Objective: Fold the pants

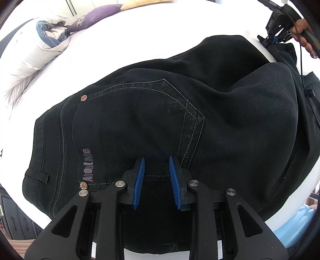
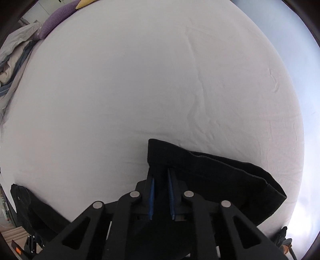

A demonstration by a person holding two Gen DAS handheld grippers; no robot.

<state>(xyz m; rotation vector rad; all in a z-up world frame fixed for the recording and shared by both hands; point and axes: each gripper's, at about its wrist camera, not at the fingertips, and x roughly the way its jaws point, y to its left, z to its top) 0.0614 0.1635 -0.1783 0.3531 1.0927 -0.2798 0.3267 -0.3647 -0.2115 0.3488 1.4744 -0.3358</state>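
Observation:
Black jeans (image 1: 160, 112) lie across the white bed, back pocket and an "AboutMe" label facing up. My left gripper (image 1: 156, 160) sits at the near edge by the waistband. Its blue pads (image 1: 140, 180) stand narrowly apart with a thick fold of the dark cloth pinched between them. A hand (image 1: 302, 38) holds my right gripper (image 1: 275, 39) at the far leg end of the jeans. In the right wrist view, that gripper (image 2: 160, 174) points down at the sheet, shut on the leg hem (image 2: 210, 172), which trails off to the right.
The white sheet (image 2: 140, 80) spreads wide beyond the hem. A purple pillow (image 1: 96, 14) and a crumpled grey-blue duvet (image 1: 50, 38) lie at the head end. A light blue object (image 1: 296, 230) sits past the bed's near right edge.

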